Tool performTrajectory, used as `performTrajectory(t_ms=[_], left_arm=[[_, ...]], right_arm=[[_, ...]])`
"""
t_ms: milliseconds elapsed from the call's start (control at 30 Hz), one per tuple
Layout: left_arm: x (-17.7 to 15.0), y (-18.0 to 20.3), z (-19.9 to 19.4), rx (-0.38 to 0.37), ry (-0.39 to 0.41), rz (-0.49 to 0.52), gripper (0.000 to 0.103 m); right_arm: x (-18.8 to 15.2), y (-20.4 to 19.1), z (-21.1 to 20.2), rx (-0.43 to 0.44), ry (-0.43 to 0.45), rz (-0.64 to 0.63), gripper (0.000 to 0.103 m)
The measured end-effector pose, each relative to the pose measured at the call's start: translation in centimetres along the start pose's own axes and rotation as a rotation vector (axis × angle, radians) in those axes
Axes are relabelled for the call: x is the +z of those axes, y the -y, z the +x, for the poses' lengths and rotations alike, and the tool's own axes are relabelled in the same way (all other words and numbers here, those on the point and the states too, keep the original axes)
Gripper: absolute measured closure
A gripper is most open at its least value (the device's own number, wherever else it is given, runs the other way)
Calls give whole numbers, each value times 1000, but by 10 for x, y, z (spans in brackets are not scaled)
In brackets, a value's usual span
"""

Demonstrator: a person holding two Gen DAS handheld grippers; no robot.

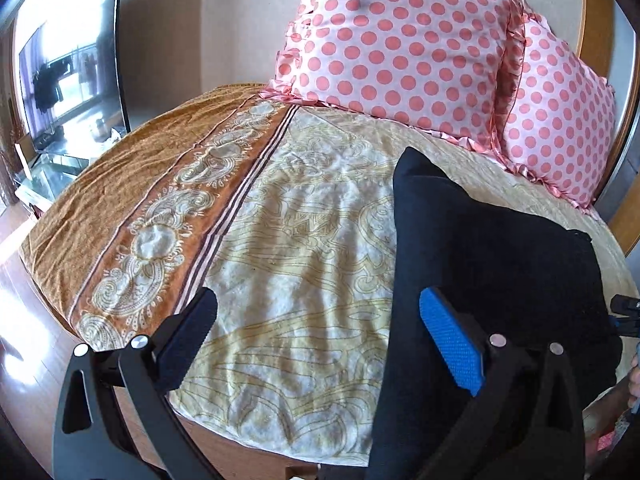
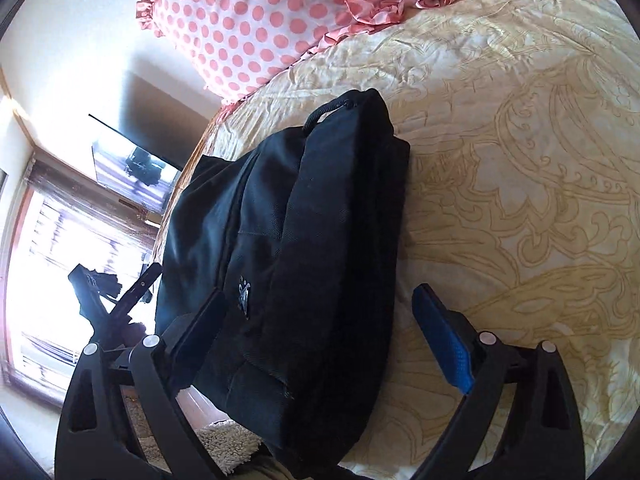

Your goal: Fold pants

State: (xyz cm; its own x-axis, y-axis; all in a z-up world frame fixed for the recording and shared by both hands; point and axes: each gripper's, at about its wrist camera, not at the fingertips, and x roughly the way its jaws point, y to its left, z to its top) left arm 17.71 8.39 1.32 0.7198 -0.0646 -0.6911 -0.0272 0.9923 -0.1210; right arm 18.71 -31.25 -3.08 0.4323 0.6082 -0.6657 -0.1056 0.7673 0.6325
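1. Pants (image 2: pixel 288 248), black, folded into a thick stack, lying on the cream patterned bedspread (image 2: pixel 520 184) near the bed's close edge.
2. Small pale emblem visible on the upper layer; a cord loop at the far end of the stack, toward the pillows.
3. Left gripper (image 1: pixel 316 320) with jaws spread wide, nothing pinched; its blue-padded finger (image 1: pixel 452 340) shown over the near-left edge of the pants (image 1: pixel 500 264), whether touching cannot be told; its other finger over bare bedspread (image 1: pixel 304 240).
4. Right gripper (image 2: pixel 320 320) likewise wide open, gripping nothing; jaws straddling the near end of the stack, left finger at its side, blue pad (image 2: pixel 444 340) clear of the cloth over the bedspread.
5. Part of the left gripper (image 2: pixel 108 296) seen from the right wrist view, off the left side of the pants.
6. Two pink polka-dot pillows (image 1: pixel 400 48) with ruffled edges propped at the head of the bed, apart from the pants.
7. Brown border of the bedspread (image 1: pixel 120 184) with pale paisley band running along the far side.
8. Dark television screen (image 1: pixel 68 72) beyond the bed, over a glass stand.
9. Shaggy pale rug (image 2: pixel 224 444) on the floor below the bed edge.
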Motion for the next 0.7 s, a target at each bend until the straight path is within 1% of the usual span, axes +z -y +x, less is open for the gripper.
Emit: performTrajectory(t_ms=[100, 200, 233, 267, 333, 400, 433, 467, 533, 633, 700], left_arm=[[4, 0, 7, -46, -48, -8, 2], [13, -3, 18, -123, -122, -55, 2], [16, -3, 18, -155, -134, -67, 2], [19, -1, 18, -167, -137, -70, 2], [24, 10, 12, -138, -111, -31, 2], [27, 28, 6, -55, -68, 57, 2], [29, 39, 6, 7, -50, 114, 2], [29, 49, 6, 42, -41, 152, 2], [30, 60, 10, 51, -45, 187, 2], [29, 74, 20, 33, -73, 209, 2], [28, 79, 23, 38, -72, 219, 2]], right_arm=[[1, -3, 3, -2, -7, -22, 7], [2, -6, 5, 6, -16, -35, 7], [1, -7, 6, 4, -17, -43, 7], [0, -10, 6, -7, -15, -56, 7], [-1, -15, 8, -27, -16, -84, 6], [-2, -19, 10, -41, -14, -105, 4], [-3, -20, 10, -45, -13, -113, 2], [-3, -21, 11, -49, -11, -119, 1], [-4, -23, 11, -51, -8, -129, 1], [-5, -22, 11, -46, -4, -133, 1], [-5, -20, 10, -36, 0, -131, 1]])
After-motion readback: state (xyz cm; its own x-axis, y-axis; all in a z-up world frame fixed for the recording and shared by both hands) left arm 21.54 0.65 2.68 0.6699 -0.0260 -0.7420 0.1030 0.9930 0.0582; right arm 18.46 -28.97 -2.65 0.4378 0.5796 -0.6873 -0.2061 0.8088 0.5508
